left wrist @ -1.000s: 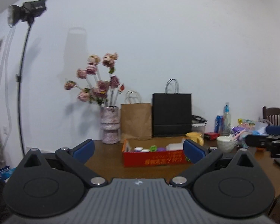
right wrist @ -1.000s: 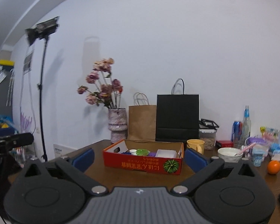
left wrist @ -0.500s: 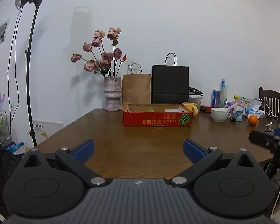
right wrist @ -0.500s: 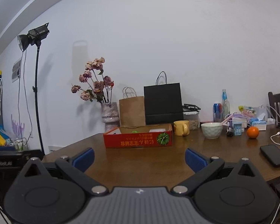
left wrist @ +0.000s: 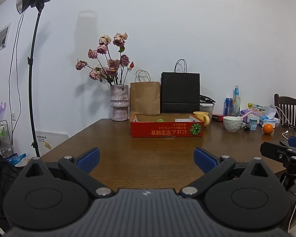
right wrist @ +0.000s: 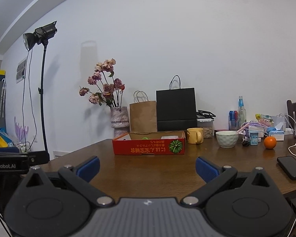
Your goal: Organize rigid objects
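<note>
A shallow red cardboard box (left wrist: 166, 130) (right wrist: 149, 148) stands at the far middle of the brown wooden table (left wrist: 144, 158) (right wrist: 148, 169), with a green object and white items barely showing over its rim. My left gripper (left wrist: 146, 159) hangs open and empty at the table's near edge, well short of the box. My right gripper (right wrist: 147, 167) is also open and empty, held back the same way. Right of the box sit a yellow mug (right wrist: 195, 135), a white bowl (right wrist: 227, 139) and an orange (right wrist: 270, 142).
A vase of dried roses (left wrist: 119, 104), a brown paper bag (left wrist: 145, 97) and a black bag (left wrist: 180, 92) line the wall. Bottles, a can and packets (right wrist: 266, 126) crowd the back right; a phone (right wrist: 291, 167) on a cable lies near the right edge. A light stand (left wrist: 32, 79) and a chair (left wrist: 287, 108) flank the table.
Both grippers have pulled back from the box and away from the table's far side, so the box now looks smaller and more bare table lies in front. Both stayed open.
</note>
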`<control>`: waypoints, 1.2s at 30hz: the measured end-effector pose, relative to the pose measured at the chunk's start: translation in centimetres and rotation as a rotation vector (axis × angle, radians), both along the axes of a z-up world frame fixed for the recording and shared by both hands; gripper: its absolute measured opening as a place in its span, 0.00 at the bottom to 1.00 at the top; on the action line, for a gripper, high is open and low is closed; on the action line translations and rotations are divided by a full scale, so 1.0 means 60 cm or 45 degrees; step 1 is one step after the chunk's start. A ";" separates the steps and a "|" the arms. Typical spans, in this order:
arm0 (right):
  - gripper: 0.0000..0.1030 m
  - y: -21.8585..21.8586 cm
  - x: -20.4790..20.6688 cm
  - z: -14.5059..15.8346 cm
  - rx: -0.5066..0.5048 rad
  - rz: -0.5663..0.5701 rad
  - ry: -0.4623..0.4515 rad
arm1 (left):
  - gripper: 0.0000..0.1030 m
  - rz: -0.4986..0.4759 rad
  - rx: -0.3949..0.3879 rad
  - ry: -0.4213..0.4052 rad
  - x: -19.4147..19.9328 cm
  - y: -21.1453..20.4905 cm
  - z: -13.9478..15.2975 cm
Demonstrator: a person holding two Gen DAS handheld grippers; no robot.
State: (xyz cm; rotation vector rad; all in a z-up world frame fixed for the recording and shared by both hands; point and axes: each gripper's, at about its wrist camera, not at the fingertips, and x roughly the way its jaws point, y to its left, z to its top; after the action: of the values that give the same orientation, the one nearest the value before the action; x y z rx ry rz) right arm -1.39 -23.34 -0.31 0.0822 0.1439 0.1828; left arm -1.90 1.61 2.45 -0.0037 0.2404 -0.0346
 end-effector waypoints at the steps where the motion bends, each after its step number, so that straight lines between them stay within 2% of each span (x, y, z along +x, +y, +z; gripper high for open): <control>1: 1.00 0.000 0.001 0.001 0.001 0.000 0.000 | 1.00 -0.001 0.001 -0.001 -0.001 0.000 -0.001; 36: 1.00 0.001 0.002 -0.002 0.014 -0.007 0.008 | 1.00 -0.010 0.027 -0.018 -0.001 0.001 0.002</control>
State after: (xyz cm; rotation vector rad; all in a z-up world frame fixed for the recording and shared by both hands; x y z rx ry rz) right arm -1.29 -23.26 -0.44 0.0944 0.1491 0.1778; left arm -1.94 1.65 2.56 0.0190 0.2270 -0.0399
